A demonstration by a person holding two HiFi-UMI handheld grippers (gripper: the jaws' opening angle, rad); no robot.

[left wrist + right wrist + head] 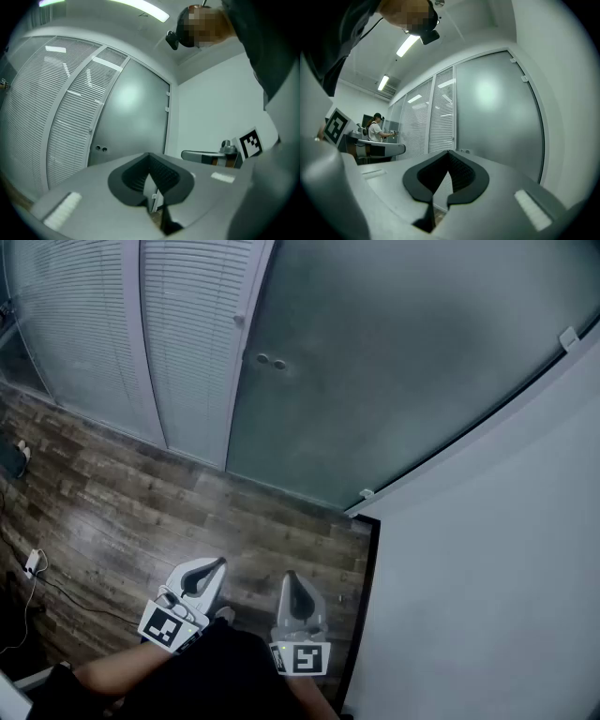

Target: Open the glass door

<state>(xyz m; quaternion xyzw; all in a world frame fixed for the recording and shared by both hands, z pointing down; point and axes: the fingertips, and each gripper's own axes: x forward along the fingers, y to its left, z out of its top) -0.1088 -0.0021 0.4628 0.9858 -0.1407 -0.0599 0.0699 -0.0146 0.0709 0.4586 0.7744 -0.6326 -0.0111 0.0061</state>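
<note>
Frosted glass door (375, 362), slatted blinds (187, 343), wood-grain floor (141, 512), left claw (218, 564) and right claw (291, 577) closed tight, empty.

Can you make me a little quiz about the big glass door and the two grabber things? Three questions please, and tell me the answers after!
1. True or false: the right gripper is clamped on the glass door.
2. What does the floor look like? A) wood planks B) carpet C) grass
3. Fill in the gap: in the head view, the slatted blinds stand to the ___ of the glass door.

Key:
1. False. The right gripper and the left gripper are both shut on nothing, and neither touches the door.
2. A
3. left
</note>
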